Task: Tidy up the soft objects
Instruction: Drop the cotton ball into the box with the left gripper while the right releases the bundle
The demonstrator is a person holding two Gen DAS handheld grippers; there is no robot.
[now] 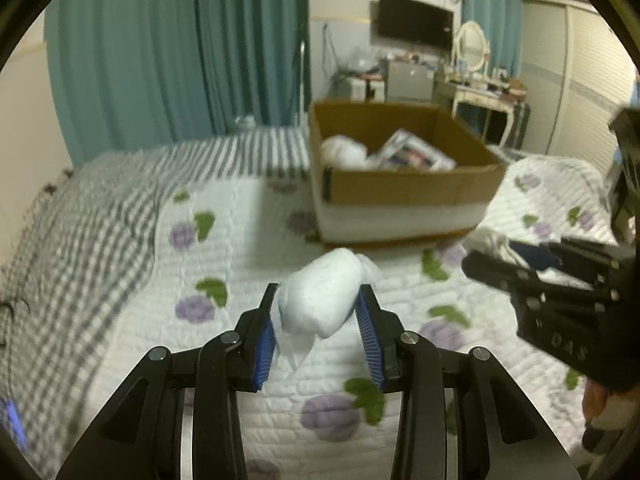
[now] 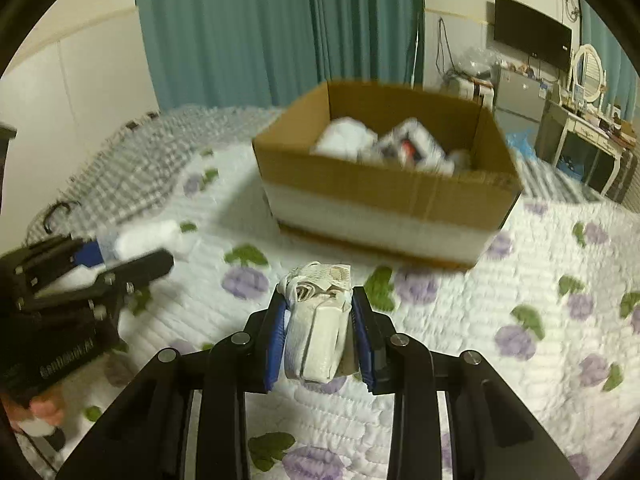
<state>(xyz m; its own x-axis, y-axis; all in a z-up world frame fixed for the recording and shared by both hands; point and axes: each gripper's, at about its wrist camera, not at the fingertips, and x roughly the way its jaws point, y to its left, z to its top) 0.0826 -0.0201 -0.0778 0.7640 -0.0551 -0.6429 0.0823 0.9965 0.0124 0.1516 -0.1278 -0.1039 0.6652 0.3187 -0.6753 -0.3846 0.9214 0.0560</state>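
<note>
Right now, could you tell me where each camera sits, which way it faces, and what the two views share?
Left wrist: on the left gripper, facing along its fingers over the bed to the box; white bundle between its fingers; right gripper at right.
Right wrist: on the right gripper, facing the box; shut on a white pack; left gripper and a hand at left.
Shared: box, bed, curtain, TV.

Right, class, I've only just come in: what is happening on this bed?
A person holds a gripper in each hand above a floral quilt. The left gripper closes around a soft white bundle; the right gripper is clamped on a folded white packet. Ahead sits an open cardboard box, already holding some white items.
</note>
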